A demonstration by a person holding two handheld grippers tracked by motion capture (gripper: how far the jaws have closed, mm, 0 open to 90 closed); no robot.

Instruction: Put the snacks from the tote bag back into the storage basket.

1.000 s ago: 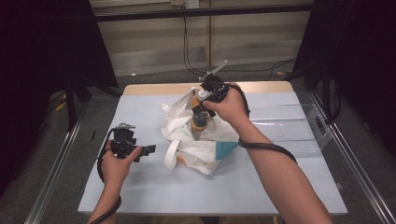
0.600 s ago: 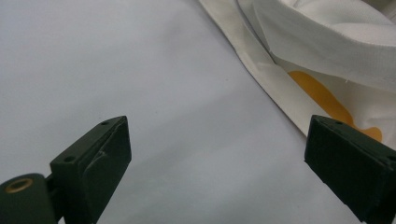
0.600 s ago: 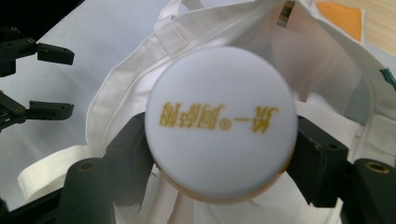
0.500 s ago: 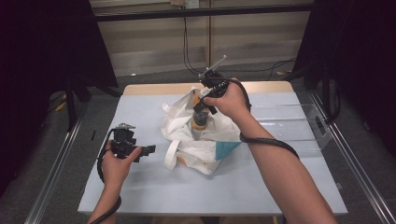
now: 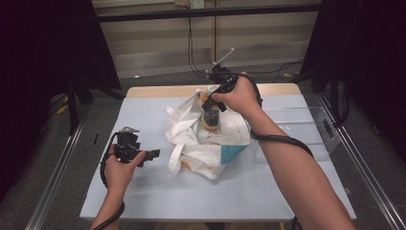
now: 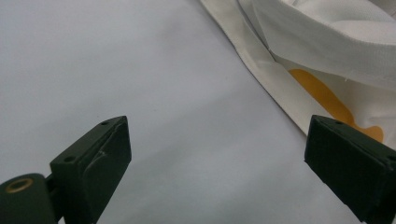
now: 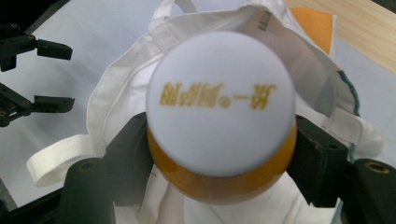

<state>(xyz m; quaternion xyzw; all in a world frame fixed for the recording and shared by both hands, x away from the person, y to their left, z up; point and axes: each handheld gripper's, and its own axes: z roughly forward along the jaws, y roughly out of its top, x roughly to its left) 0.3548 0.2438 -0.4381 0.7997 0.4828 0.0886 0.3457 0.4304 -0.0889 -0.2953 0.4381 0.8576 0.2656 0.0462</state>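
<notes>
- Right gripper point(image 7: 219, 154) clamped on an orange bottle point(image 7: 219, 182) just under its white cap point(image 7: 220, 102), one jaw on each side.
- Bottle hanging upright over the mouth of the white tote bag point(image 5: 210, 132), long axis vertical, cap facing the right gripper view, gold lettering upside down there.
- Bag crumpled mid-table point(image 5: 143, 201), handles flopped toward the left gripper, orange and teal print showing.
- Clear plastic tray point(image 5: 306, 127) beside the bag, on the right.
- Right hand point(image 5: 239, 96) arched above the bag, wrist bent, cable looped round the forearm.
- Left gripper point(image 5: 152, 154) spread wide, nothing between, lying low on the table and aimed at the bag's edge point(image 6: 280, 93).
</notes>
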